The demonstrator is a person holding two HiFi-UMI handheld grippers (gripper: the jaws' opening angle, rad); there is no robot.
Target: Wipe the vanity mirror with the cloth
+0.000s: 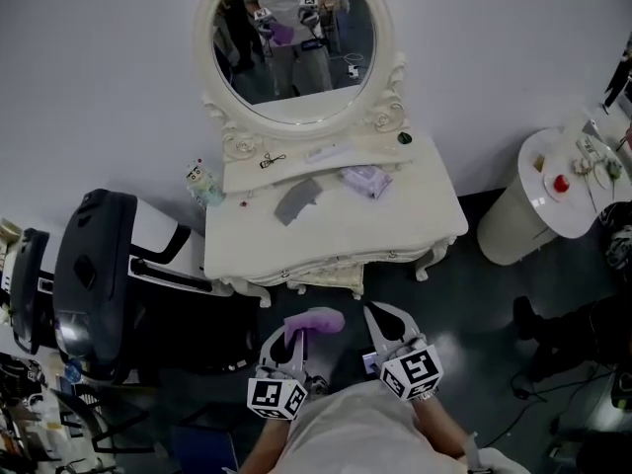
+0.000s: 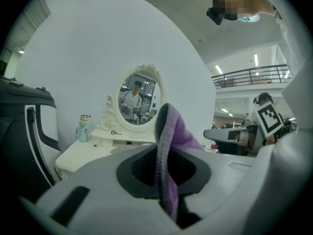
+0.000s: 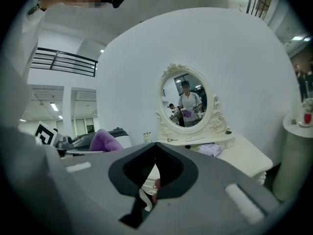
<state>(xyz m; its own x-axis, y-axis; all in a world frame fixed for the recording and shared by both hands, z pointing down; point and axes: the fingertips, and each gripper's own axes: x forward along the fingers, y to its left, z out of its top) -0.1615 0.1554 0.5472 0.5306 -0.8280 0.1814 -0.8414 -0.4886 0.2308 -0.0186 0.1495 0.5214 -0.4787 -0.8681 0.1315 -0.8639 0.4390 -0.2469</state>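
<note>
Head view looks steeply down from above the person, well back from the vanity mirror (image 1: 293,42); both gripper views face it nearly level, sharing mirror and surface (image 1: 395,220).

On the cream worktop (image 1: 420,220), a grey rag (image 1: 296,200) lies near centre, with a lilac packet (image 1: 366,179) at 2 o'clock. A small figurine (image 1: 202,184) stands at the 9 o'clock edge. A round white stand (image 1: 528,215) sits apart at 3 o'clock.

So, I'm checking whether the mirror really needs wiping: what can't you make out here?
Smudges on the mirror: too small in every view, and the glass is full of reflections.
Cloth's lower end: left gripper view, hidden behind the left gripper.
Small items on the vanity: head view, too small to name.
</note>
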